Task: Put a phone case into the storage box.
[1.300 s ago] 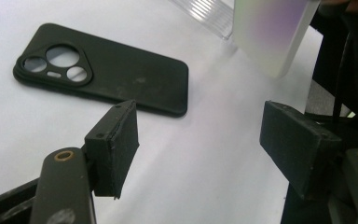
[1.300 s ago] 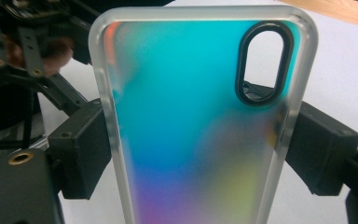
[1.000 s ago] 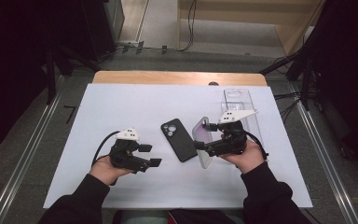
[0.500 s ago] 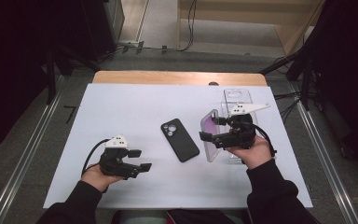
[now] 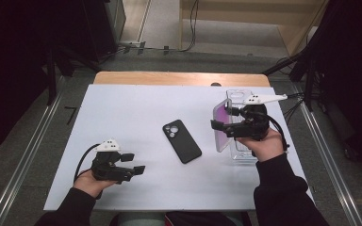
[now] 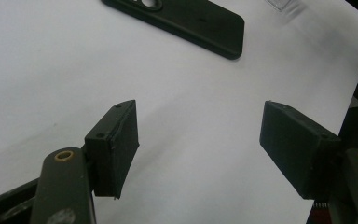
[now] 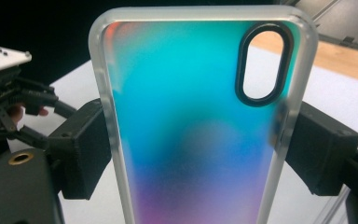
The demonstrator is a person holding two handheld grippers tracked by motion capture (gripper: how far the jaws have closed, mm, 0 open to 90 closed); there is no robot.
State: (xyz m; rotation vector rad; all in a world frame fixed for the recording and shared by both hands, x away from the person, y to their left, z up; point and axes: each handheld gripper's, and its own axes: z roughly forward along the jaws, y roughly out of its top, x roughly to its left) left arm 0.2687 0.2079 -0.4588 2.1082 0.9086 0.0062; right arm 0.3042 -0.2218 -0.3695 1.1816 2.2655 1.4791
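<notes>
1. White tabletop point(image 5: 136, 117) sits over a dim floor with cables and a wooden board at its far edge.
2. Right gripper point(image 5: 227, 127) has its jaws clenched across the long edges of an iridescent phone case point(image 7: 200, 116), held upright above a clear tray point(image 5: 245, 153) on the right side.
3. Left gripper point(image 5: 134, 167) rests low at the near left, jaws spread with nothing between them.
4. Black phone point(image 5: 182, 141) lies face down mid-table, apart from both grippers.
5. Risk, as a judgement: the soft case may flex or slide out of the narrow edge grip if tilted; lowering it onto the phone with the camera cut-out misaligned would likely jam a corner or push the phone across the sheet.
</notes>
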